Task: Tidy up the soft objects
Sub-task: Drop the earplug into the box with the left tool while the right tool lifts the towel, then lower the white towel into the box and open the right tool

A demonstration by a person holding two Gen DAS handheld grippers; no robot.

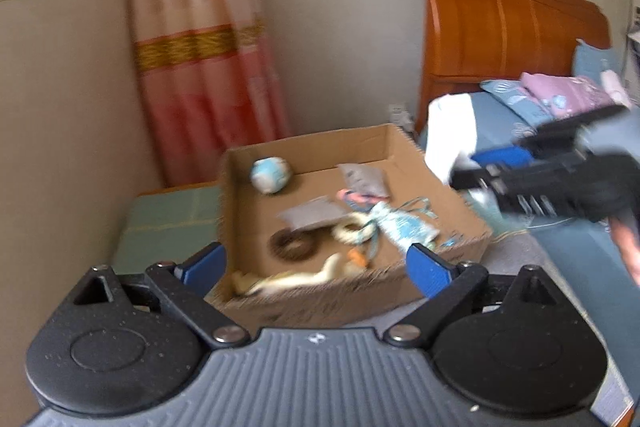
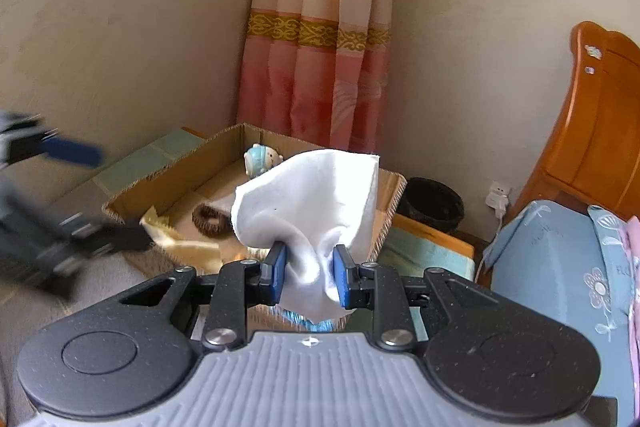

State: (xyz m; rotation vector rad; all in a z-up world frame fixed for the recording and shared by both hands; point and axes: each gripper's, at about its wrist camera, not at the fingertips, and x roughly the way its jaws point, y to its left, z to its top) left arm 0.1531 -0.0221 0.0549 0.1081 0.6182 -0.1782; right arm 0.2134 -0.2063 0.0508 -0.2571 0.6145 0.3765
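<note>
The left gripper (image 1: 316, 267) has its blue-padded fingers (image 1: 428, 269) spread wide with nothing between them, poised over the near edge of a shallow corrugated cardboard box (image 1: 448, 183). Inside the box lies a jumble of soft things: a round pale-blue plush ball (image 1: 271, 175) at the far-left corner, about 11 o'clock from the box's middle; a flat grey cloth (image 1: 310, 215) near the centre; a fuzzy dark-brown ring (image 1: 291, 245) just below it; a cream ring (image 1: 354, 231) to its right; a blue-and-white patterned fabric pouch (image 1: 402, 227) with thin ribbon ties at 3 o'clock; and a long, limp cream plush piece (image 1: 296, 279) along the near wall at 6 o'clock, blurred.

The right gripper (image 2: 308, 273) is closed on a white cloth (image 2: 312, 195), soft and fleecy, bunched between the blue pads and billowing up above them. It is held over the box's right rim at about 2 o'clock from the left gripper's view.

Behind stand a pink-and-peach pleated curtain (image 2: 316, 75) with a gold band, a glossy orange wooden headboard (image 1: 504, 23), and blue floral bedding (image 2: 560, 267).
</note>
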